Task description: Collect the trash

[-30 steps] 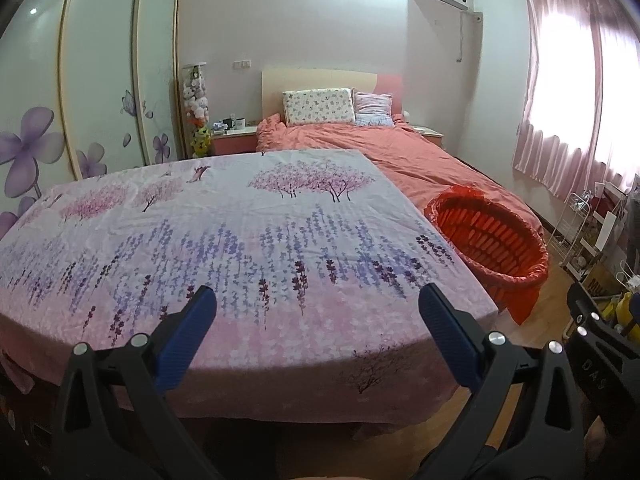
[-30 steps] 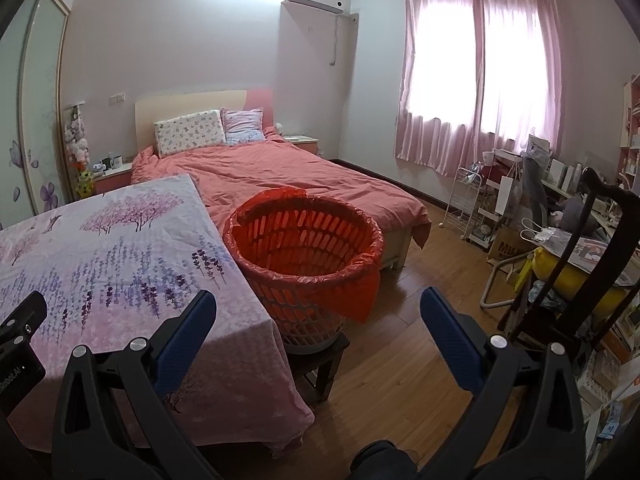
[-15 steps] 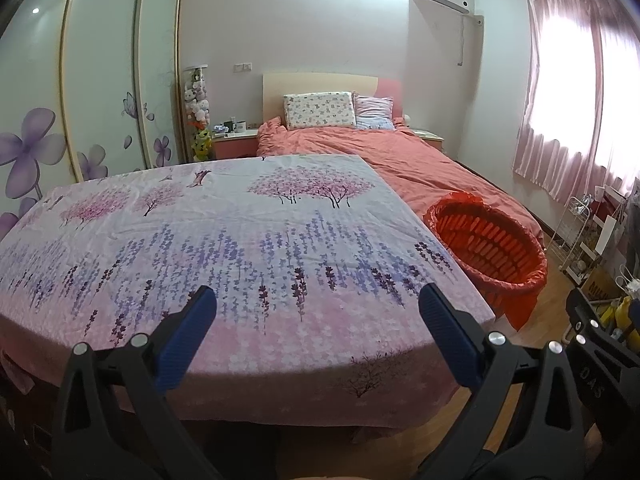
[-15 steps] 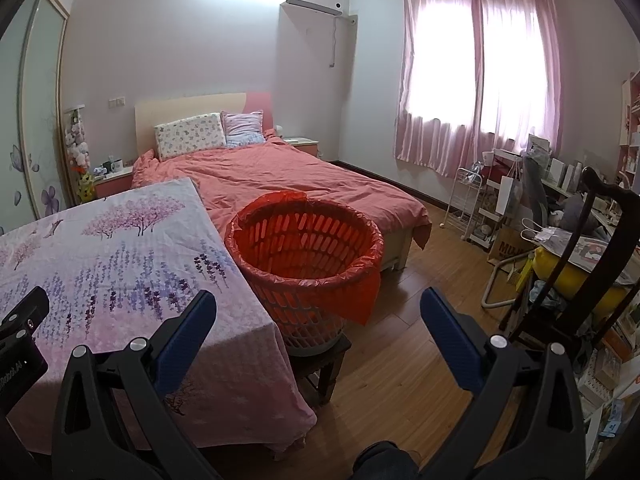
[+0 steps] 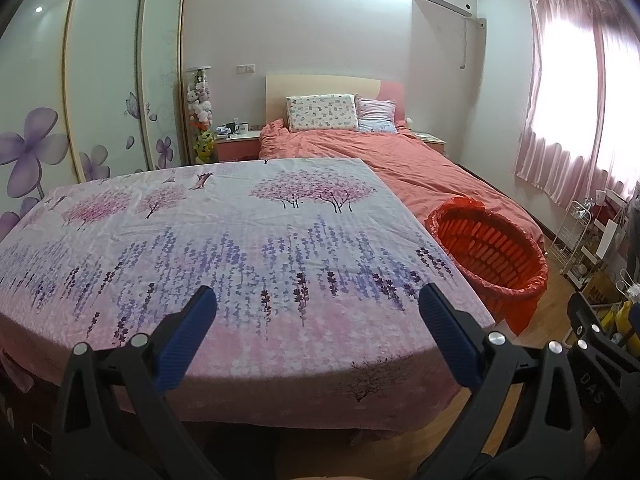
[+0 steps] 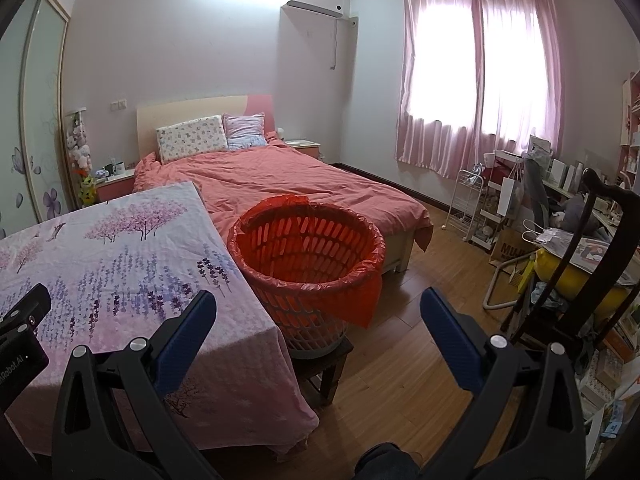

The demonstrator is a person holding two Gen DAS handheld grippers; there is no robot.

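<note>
A slatted basket lined with a red plastic bag (image 6: 306,256) stands on a small dark stool (image 6: 322,364) at the right edge of a table draped in a floral pink and purple cloth (image 5: 224,240). The left wrist view shows the same basket (image 5: 486,254) at the right. No trash shows on the cloth. My left gripper (image 5: 318,308) hangs open over the cloth's near edge, nothing between its blue pads. My right gripper (image 6: 318,310) is open too, low in front of the basket and the wooden floor.
A bed with a salmon cover (image 6: 296,184) lies behind the table and basket. A white wire rack (image 6: 470,204), a cluttered desk and a dark wooden chair (image 6: 592,264) fill the right side. Sliding wardrobe doors (image 5: 100,92) line the left wall.
Both views have shifted slightly, as if the grippers drew back and tilted a little; the basket sits a bit lower in the left view. Both grippers remain open.
</note>
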